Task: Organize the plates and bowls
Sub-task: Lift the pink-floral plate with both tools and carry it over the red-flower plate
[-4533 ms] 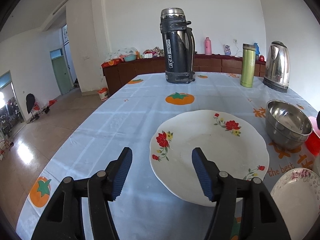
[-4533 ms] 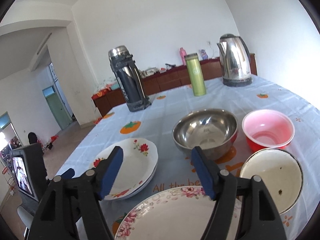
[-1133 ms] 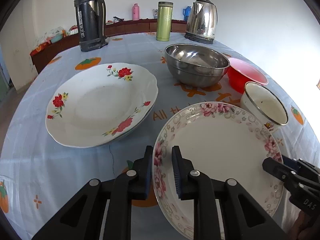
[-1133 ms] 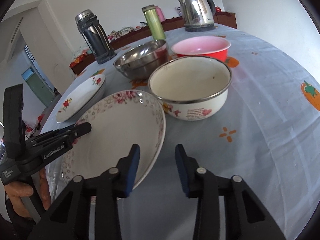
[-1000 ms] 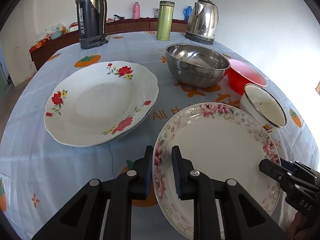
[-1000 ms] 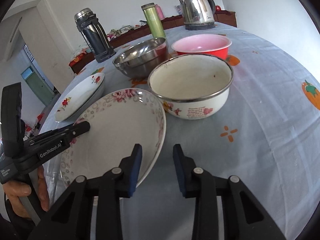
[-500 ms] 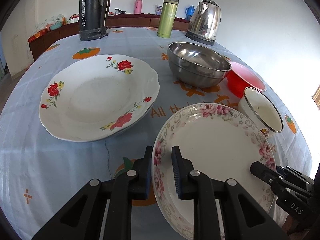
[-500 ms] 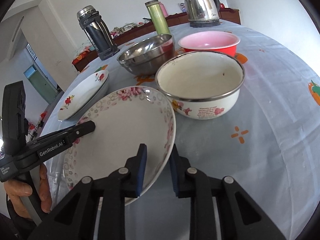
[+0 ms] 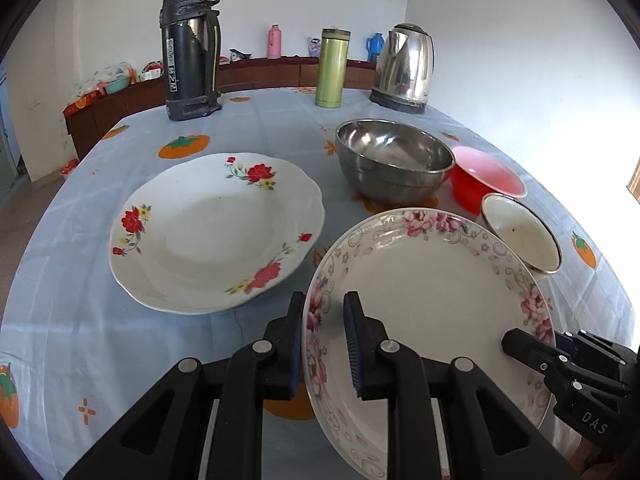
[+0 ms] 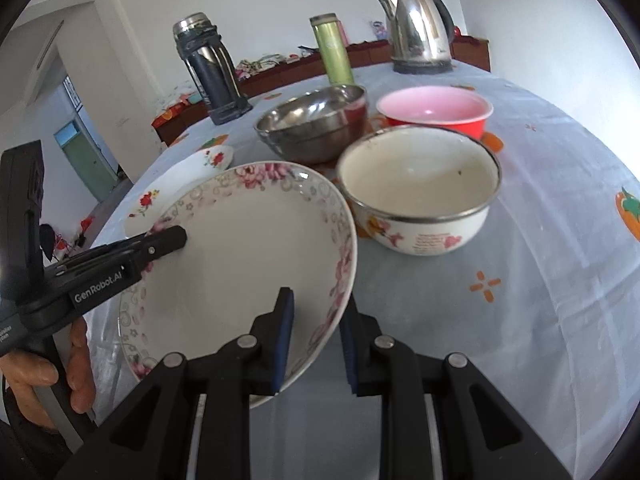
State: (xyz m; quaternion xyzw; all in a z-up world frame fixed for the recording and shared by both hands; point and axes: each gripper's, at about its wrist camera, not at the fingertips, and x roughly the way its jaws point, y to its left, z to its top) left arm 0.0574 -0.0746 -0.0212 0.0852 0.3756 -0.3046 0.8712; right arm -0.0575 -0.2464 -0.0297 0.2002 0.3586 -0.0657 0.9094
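On the left of the desk [image 9: 248,128] lies the white plate with red flowers [image 9: 216,232], flat on the blue cloth. Behind it stands a dark thermos [image 9: 190,48]. To the right of this plate I hold the plate with pink flowers [image 9: 428,320]. My left gripper [image 9: 324,344] pinches its left rim, one finger under the rim and one finger on the inside. My right gripper [image 10: 316,340] pinches the opposite rim in the same way. The plate is tilted and seems lifted off the cloth, held between both grippers.

Further right, behind the held plate, stands the steel bowl [image 9: 394,160], and beside it the red bowl [image 9: 486,184] with pink inside. Just in front of the red one is the white bowl with metal rim [image 10: 418,188], close to the held plate. At the far edge stand a green flask [image 9: 333,68] and a kettle [image 9: 404,68].
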